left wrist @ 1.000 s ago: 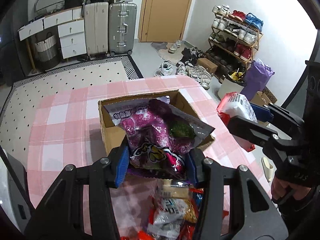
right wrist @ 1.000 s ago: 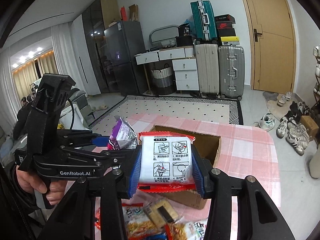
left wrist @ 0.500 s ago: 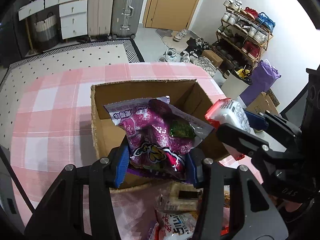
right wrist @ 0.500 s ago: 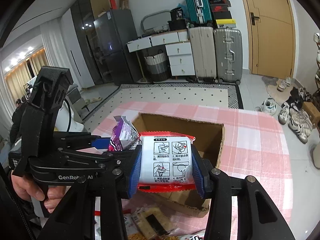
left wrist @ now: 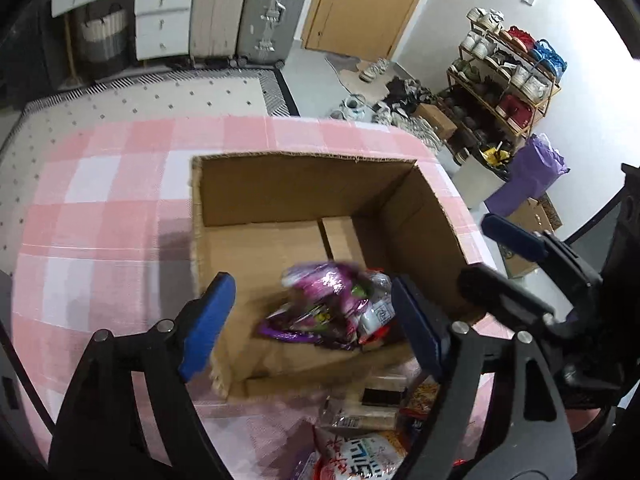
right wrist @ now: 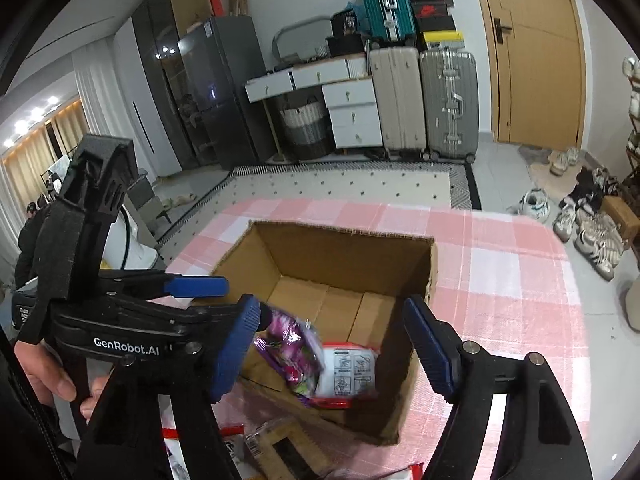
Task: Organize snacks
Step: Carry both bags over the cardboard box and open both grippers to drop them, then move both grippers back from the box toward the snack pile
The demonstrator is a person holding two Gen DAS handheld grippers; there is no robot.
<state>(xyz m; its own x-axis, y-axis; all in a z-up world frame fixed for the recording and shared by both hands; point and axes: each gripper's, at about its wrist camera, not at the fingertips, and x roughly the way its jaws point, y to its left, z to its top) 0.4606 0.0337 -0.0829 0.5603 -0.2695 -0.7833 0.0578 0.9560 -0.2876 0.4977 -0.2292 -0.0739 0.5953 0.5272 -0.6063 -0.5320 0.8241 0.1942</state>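
1. Hanging over the near edge of the cardboard box point(left wrist: 308, 196), the left claw point(left wrist: 308, 320) has jaws that have just been opening; they stand wide apart with nothing pressed between the blue pads.
2. Purple snack bag point(left wrist: 320, 304) lies inside the box near its front wall, blurred in both views, clear of either claw.
3. Right claw point(right wrist: 332, 348) is likewise spread, its jaws also just opened, nothing gripped; it sits above the same front edge of the box.
4. White-and-red packet point(right wrist: 348, 372) rests in the box just beside the purple bag, touching it on the bag's right in the right wrist view.
5. Box stands open-topped on the pink checked tabletop point(left wrist: 100, 216); the rest of its floor is bare cardboard.
6. Loose snack packets point(left wrist: 360, 432) lie on the tabletop in front of the box, outside it.
7. A hand point(right wrist: 48, 376) grips the left claw's handle at the left edge of the right wrist view.
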